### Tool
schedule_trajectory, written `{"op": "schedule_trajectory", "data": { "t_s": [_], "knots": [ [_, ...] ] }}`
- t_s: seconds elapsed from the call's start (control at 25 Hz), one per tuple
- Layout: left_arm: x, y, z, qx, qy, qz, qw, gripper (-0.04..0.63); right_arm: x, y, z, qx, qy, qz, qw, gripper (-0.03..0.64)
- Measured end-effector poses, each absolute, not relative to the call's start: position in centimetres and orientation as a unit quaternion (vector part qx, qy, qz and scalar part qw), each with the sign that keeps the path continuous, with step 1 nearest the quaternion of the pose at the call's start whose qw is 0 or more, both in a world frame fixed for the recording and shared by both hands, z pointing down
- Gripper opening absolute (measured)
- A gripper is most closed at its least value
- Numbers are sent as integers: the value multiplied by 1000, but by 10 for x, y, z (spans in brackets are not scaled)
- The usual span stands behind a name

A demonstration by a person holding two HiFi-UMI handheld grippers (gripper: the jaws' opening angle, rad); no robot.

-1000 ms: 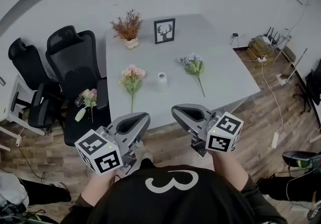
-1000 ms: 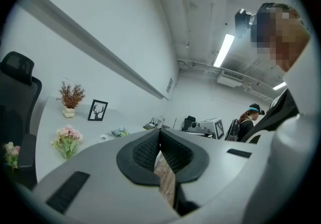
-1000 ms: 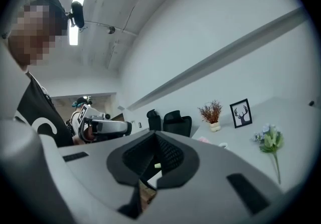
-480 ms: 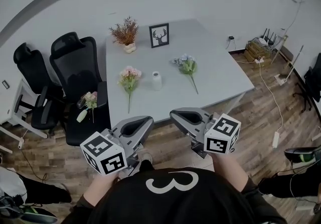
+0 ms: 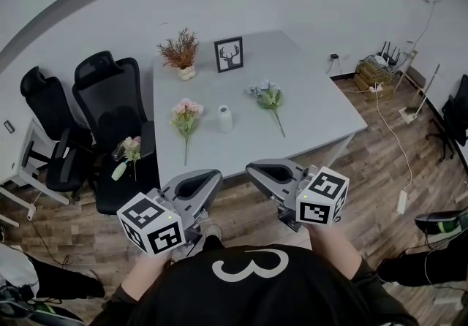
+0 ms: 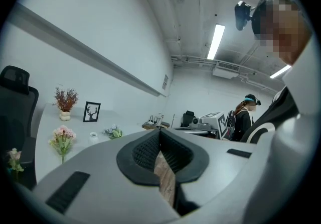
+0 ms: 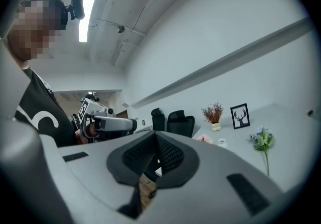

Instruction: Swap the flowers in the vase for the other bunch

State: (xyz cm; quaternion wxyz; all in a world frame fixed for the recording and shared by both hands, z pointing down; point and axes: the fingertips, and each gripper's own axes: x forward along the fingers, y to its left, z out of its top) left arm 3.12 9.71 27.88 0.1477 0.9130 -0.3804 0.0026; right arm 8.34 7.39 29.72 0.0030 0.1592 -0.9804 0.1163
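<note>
The counter [image 5: 314,101] looks slightly farther than a second ago. The left tool [image 5: 201,181] and right tool [image 5: 265,171], jaws pressed together and empty, hang short of it. The vase [image 5: 224,118] looks empty, with the pink bunch [image 5: 185,110] at its 9 o'clock and the blue bunch [image 5: 268,94] at 3. The swap seems unstarted.

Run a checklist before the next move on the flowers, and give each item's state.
1. Left claw empty: ok, nothing between its jaws.
2. Right claw empty: ok.
3. Claws open for a grasp: not ok, both are shut.
4. Vase upright on the table: ok.
5. Flowers in the vase: not ok, none seen; the pink bunch and the blue bunch lie flat on either side of it.
6. Claws at the table: not ok, both hang over the floor, short of its edge.
</note>
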Motion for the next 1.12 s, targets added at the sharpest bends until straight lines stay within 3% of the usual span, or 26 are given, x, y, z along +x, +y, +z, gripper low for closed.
{"op": "schedule_trajectory", "data": {
  "t_s": [0.56, 1.12],
  "knots": [
    [43, 90, 292, 913, -372, 20, 163, 11, 114, 58, 298, 193, -973, 130, -11, 8],
    [23, -27, 331, 912, -350, 14, 215, 11, 115, -45, 334, 257, -954, 151, 32, 8]
  ]
}}
